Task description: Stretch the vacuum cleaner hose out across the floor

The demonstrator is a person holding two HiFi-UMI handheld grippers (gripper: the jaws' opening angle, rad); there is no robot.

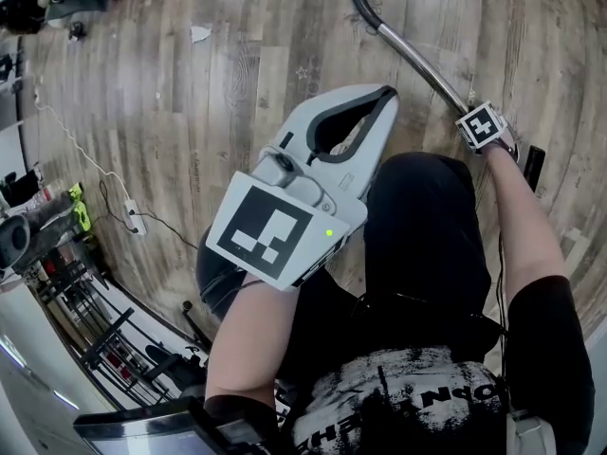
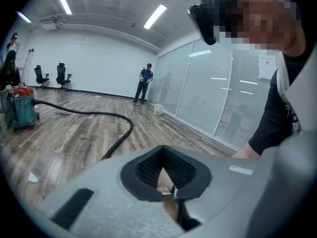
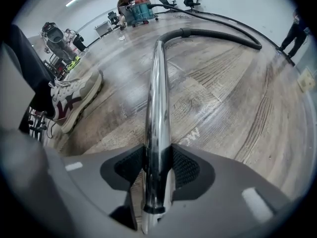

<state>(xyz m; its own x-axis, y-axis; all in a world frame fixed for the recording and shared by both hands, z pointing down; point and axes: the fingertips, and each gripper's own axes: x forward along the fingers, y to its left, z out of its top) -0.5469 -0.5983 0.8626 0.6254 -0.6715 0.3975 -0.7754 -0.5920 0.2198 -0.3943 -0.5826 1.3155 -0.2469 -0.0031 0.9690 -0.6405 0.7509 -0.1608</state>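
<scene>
My right gripper (image 3: 157, 170) is clamped on the shiny chrome metal wand (image 3: 156, 93) close to its near end and points steeply down. My left gripper (image 2: 171, 192) is closed on nothing, held up clear of the wand. Just left of the wand stands a white-and-maroon sneaker (image 3: 74, 95).

From the wand's far end the black ribbed vacuum hose (image 3: 218, 33) bends off to the right. It then loops back over the grey-brown wooden plank floor (image 3: 237, 113) to the teal canister vacuum cleaner (image 3: 138, 11), far beyond the wand. I judge the job partly done: that loop is slack left to pull out.

Right of the wand the floor lies open up to a glass partition wall (image 2: 208, 93), where a person (image 2: 144, 83) stands. Metal racks (image 1: 95, 330) and a thin white cable (image 1: 85, 159) crowd the wand's left.
</scene>
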